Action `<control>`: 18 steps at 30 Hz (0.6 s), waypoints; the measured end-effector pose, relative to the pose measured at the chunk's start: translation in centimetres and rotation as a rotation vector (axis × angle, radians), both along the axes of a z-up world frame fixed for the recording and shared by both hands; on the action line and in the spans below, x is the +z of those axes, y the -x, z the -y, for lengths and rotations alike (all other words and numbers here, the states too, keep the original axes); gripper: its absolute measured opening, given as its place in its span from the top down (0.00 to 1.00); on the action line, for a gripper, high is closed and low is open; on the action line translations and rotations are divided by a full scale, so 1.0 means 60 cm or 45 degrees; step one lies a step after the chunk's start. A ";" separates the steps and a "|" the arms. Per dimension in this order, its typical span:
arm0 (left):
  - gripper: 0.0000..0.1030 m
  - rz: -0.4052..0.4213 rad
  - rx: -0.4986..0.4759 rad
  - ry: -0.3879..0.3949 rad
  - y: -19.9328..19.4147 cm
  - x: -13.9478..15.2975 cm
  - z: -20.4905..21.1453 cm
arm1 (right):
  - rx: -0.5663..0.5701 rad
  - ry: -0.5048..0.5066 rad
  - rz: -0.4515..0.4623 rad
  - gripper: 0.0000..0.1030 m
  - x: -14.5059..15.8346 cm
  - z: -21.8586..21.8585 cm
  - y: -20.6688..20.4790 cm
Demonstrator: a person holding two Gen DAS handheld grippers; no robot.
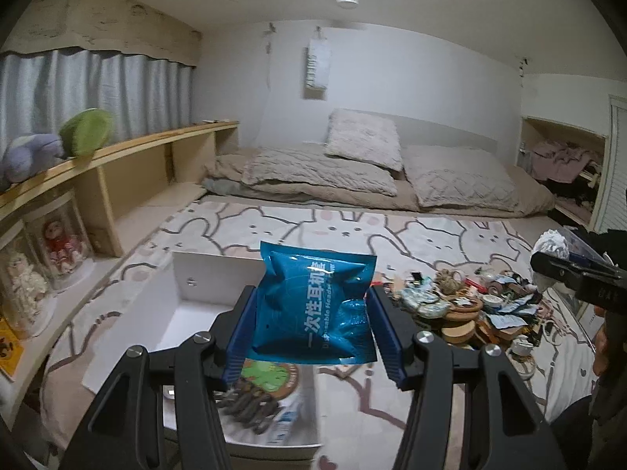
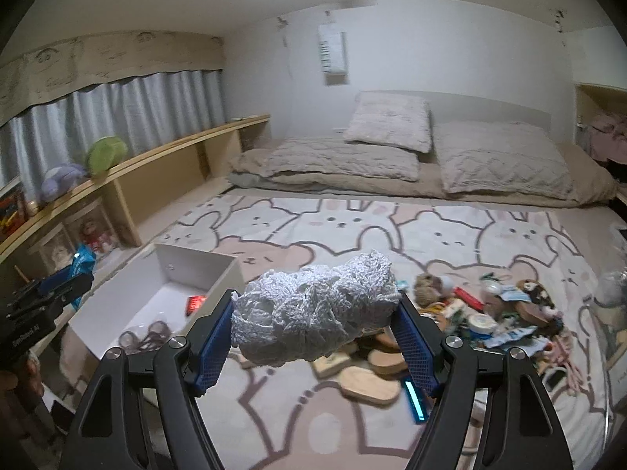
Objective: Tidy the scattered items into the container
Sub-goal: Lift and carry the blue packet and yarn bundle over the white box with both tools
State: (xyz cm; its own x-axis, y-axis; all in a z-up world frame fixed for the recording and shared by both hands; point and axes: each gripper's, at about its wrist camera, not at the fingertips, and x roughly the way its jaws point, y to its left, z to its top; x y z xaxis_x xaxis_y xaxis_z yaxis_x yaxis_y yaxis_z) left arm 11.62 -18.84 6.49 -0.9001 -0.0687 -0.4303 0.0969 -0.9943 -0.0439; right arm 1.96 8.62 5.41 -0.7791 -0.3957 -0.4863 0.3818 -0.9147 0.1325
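Grippers both carry something, we see. Our left gripper [image 1: 313, 313] pinches a blue packet [image 1: 313, 305] between its pads, held above the white box [image 1: 203, 274] on the bunny blanket [image 1: 352, 227]. Our right gripper [image 2: 315, 333] is clamped on a white crocheted bundle [image 2: 313, 309], right of the box, over the clutter pile [image 2: 490, 313] beside it.
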 end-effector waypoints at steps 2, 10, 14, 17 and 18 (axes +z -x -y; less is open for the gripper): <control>0.45 -0.007 0.024 -0.004 -0.009 0.003 0.020 | 0.033 0.000 0.002 0.26 0.001 0.022 -0.003; 0.45 -0.039 0.124 -0.002 -0.049 0.012 0.097 | 0.168 -0.005 0.015 0.26 0.007 0.114 -0.020; 0.45 -0.040 0.152 -0.001 -0.059 0.009 0.122 | 0.226 -0.027 0.015 0.26 0.008 0.159 -0.028; 0.45 -0.038 0.170 -0.004 -0.065 0.005 0.141 | 0.278 -0.054 0.017 0.26 0.006 0.197 -0.036; 0.45 -0.037 0.174 -0.006 -0.066 0.003 0.147 | 0.294 -0.064 0.019 0.26 0.005 0.208 -0.037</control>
State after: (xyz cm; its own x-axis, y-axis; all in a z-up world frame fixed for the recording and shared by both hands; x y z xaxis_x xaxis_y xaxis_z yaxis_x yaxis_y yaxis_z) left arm 15.60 -27.65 6.67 -0.8945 -0.1897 -0.4048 0.2301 -0.9717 -0.0532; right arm 4.19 -3.87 5.72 -0.6631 -0.5377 -0.5207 0.5801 -0.8088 0.0965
